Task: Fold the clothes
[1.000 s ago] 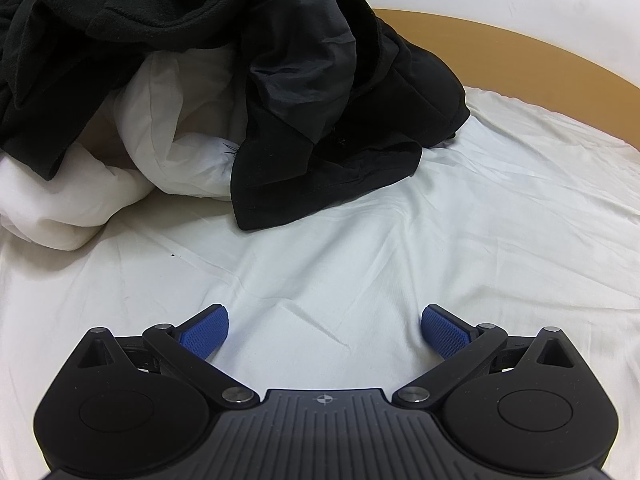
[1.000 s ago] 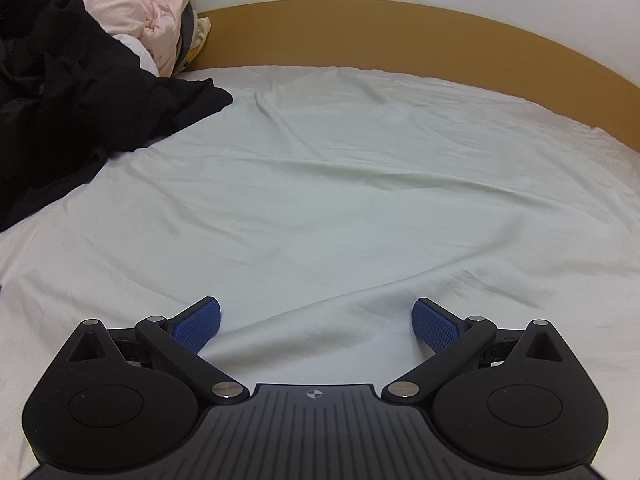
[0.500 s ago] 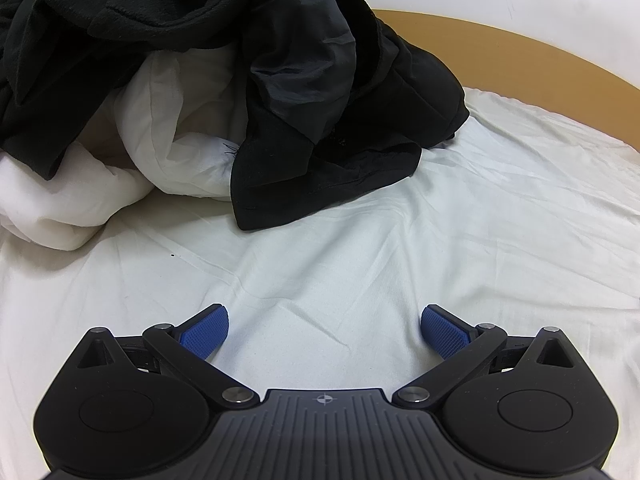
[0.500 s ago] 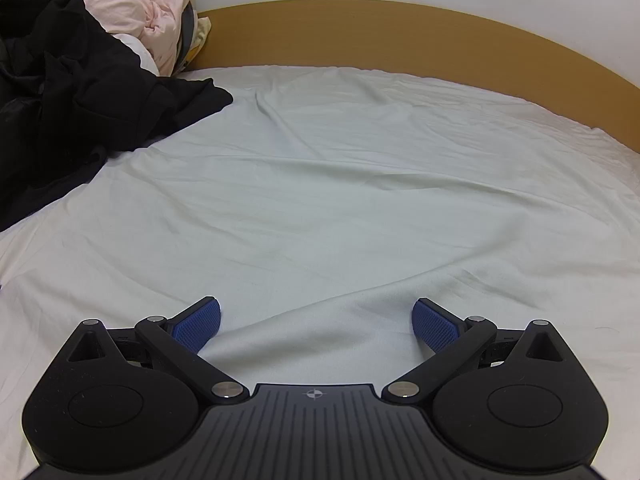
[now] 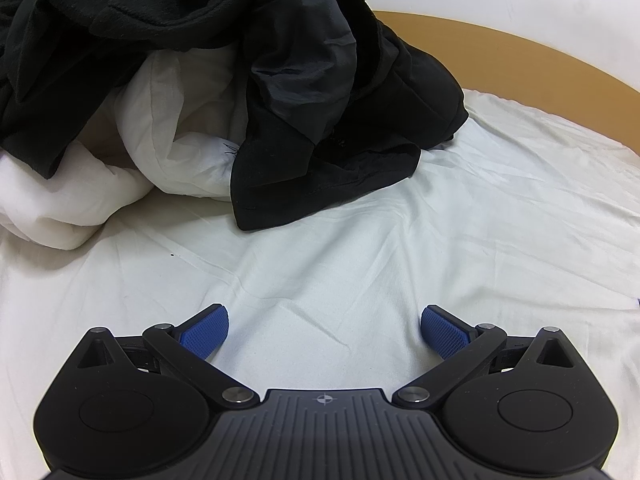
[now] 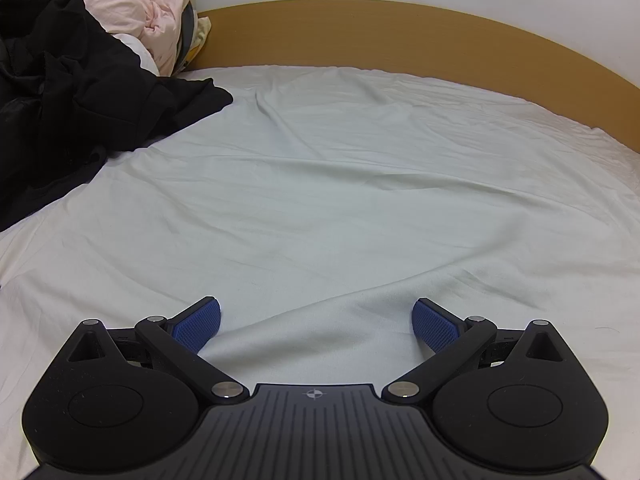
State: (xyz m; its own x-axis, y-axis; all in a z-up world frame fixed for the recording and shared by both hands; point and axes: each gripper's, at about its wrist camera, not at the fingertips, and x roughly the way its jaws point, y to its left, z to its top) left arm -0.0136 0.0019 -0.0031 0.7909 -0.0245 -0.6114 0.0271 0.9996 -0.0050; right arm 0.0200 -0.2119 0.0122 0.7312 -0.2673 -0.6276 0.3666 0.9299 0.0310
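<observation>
Left gripper: fingers wide, empty, over the bed sheet.
Black clothes: heaped ahead of the fingers.
Right gripper: fingers wide, empty.

Left gripper: we hold its jaws spread wide, empty.
Right gripper: we hold it likewise, jaws wide, empty.

black clothes on white sheet
</observation>
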